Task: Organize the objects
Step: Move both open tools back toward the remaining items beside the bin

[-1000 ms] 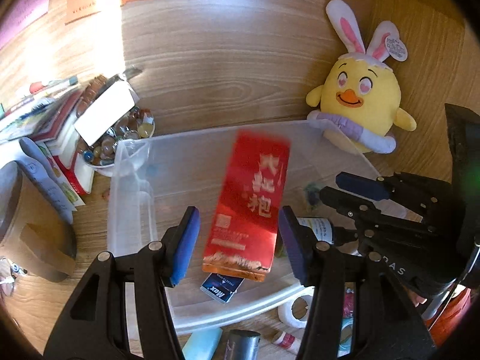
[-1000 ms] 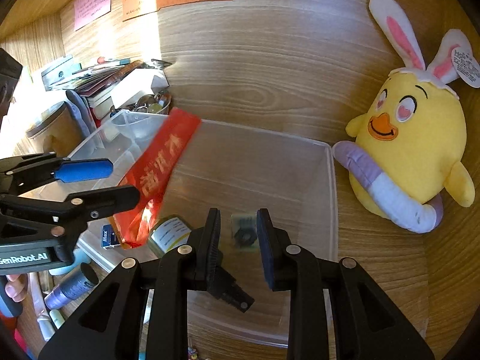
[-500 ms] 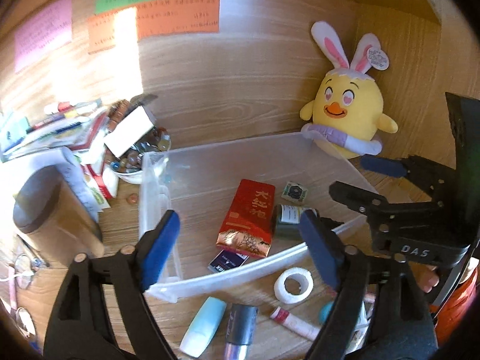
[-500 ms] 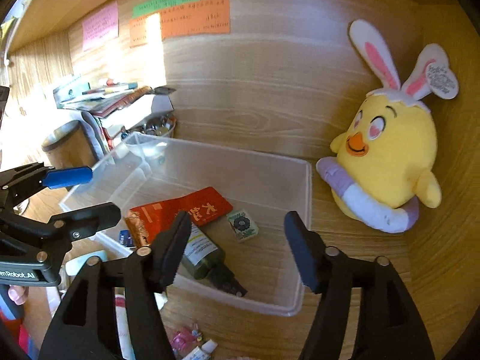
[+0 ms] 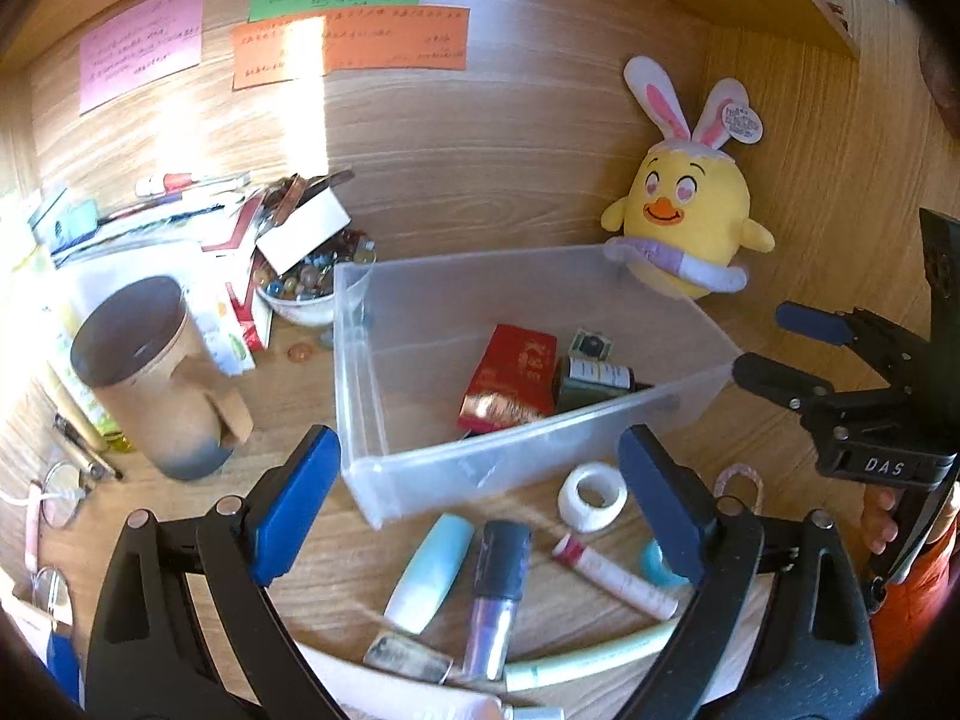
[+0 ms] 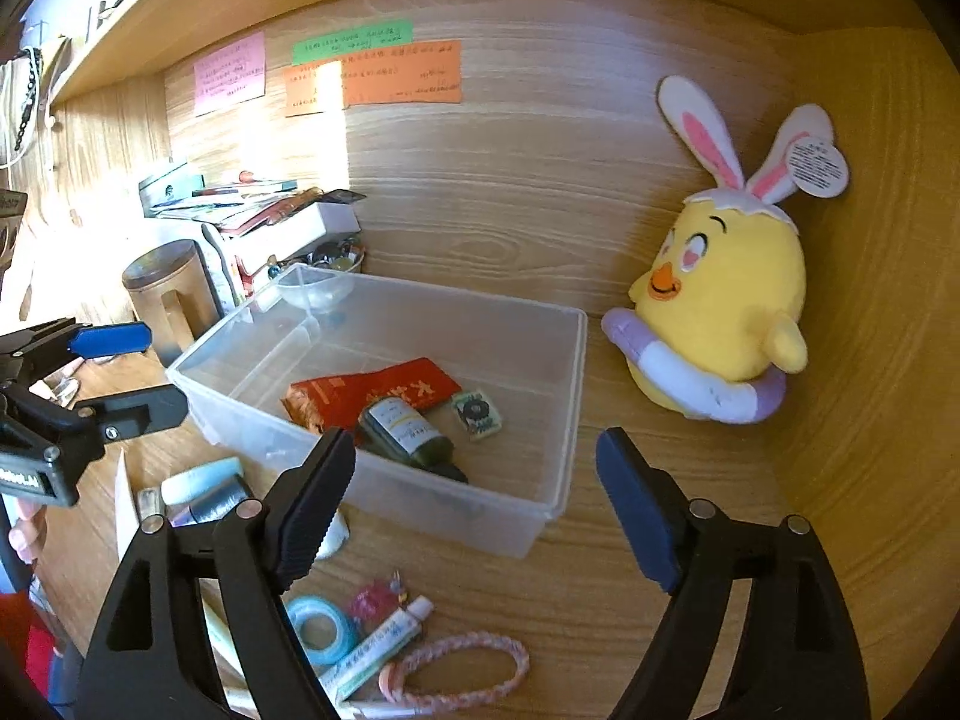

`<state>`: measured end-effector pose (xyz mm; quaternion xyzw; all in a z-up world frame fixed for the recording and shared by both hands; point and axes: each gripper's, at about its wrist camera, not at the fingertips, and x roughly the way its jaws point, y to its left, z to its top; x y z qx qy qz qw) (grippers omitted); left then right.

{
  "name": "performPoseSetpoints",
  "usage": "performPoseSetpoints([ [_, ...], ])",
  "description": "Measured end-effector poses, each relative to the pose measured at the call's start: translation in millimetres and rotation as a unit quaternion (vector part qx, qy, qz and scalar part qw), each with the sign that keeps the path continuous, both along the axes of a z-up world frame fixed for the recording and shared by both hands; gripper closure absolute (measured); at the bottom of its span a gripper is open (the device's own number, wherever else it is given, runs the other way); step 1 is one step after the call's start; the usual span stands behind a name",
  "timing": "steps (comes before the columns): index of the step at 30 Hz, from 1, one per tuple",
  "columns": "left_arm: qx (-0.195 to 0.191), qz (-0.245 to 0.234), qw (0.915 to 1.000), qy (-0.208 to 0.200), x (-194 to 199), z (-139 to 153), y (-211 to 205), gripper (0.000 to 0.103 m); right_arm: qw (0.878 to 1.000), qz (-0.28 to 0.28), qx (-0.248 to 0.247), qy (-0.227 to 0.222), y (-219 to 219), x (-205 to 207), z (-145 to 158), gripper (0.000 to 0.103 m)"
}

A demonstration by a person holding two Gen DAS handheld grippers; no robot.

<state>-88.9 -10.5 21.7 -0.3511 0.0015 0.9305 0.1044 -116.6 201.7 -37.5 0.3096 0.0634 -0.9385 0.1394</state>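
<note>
Jaws on both grippers have just been opening, nothing between them. Left gripper [image 5: 480,510] and right gripper [image 6: 474,510] sit before the clear plastic bin [image 6: 564,420]; we should next approach the pale-blue oblong tube [image 5: 429,570] just ahead of the left gripper squarely.

Ahead of the right gripper [image 6: 474,504], the clear bin [image 6: 570,396] is standing open-topped, its far half lying bare. Below both grippers, a tape roll [image 6: 318,627], tube [image 6: 384,642] and braided loop [image 6: 456,675] are crowding the desk [image 6: 648,540], while the plush chick [image 6: 720,312] is blocking the right corner.
</note>
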Motion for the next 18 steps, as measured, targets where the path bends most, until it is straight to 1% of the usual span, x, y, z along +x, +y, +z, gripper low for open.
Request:
performPoseSetpoints([
  [6, 0.006, -0.006, 0.9998, -0.02, 7, -15, -1, 0.008, 1.0, -0.01, 0.003, -0.018, 11, 12, -13, 0.022],
  [14, 0.004, -0.024, 0.9981, -0.057, 16, -43, 5, 0.008, 0.997, -0.014, 0.007, -0.069, 23, 32, -48, 0.022],
  [16, 0.005, -0.028, 0.9976, -0.063, 19, -48, 7, 0.012, 0.996, -0.011, 0.013, -0.083, 23, 38, -58, 0.022],
  [18, 0.008, -0.035, 0.9967, -0.072, 21, -52, 9, 0.023, 0.995, -0.009, 0.016, -0.093, 22, 42, -64, 0.022],
])
